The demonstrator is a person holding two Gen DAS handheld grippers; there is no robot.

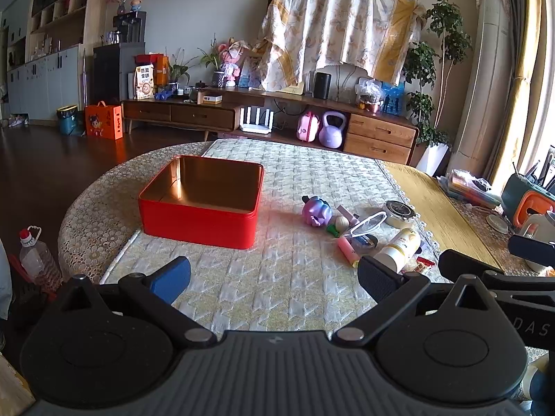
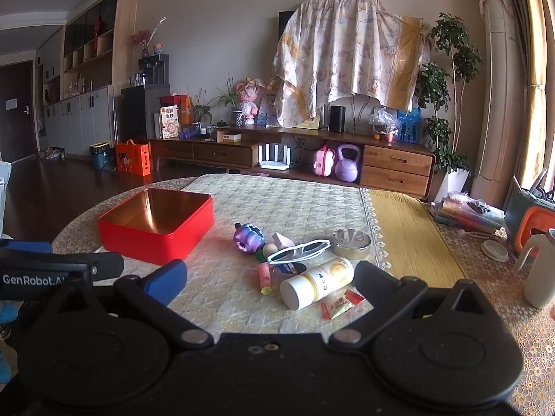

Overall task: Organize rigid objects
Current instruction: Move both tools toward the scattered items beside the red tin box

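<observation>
We hold our left gripper (image 1: 274,279) and right gripper (image 2: 270,282) spread wide, grasping nothing, low over the table (image 2: 409,242). Nearest, right of the red tin (image 2: 156,230), a white bottle (image 2: 317,282) lies on its side by a red snack packet (image 2: 338,305). Behind them lie sunglasses (image 2: 300,251), a purple toy (image 2: 248,237) and a round metal dish (image 2: 350,242). The tin, farther left, shows only its bare gold inside.

1. Home living room, lived-in.
2. Low wooden TV console (image 2: 291,154) along the wall, screen draped with a floral sheet (image 2: 350,55).
3. Kettlebell (image 2: 347,163), doll (image 2: 248,104), potted plants (image 2: 447,79) on and around it.
4. Built-in shelving (image 1: 59,10), dark wood floor (image 1: 41,170), tablecloth-covered table (image 2: 277,194).
</observation>
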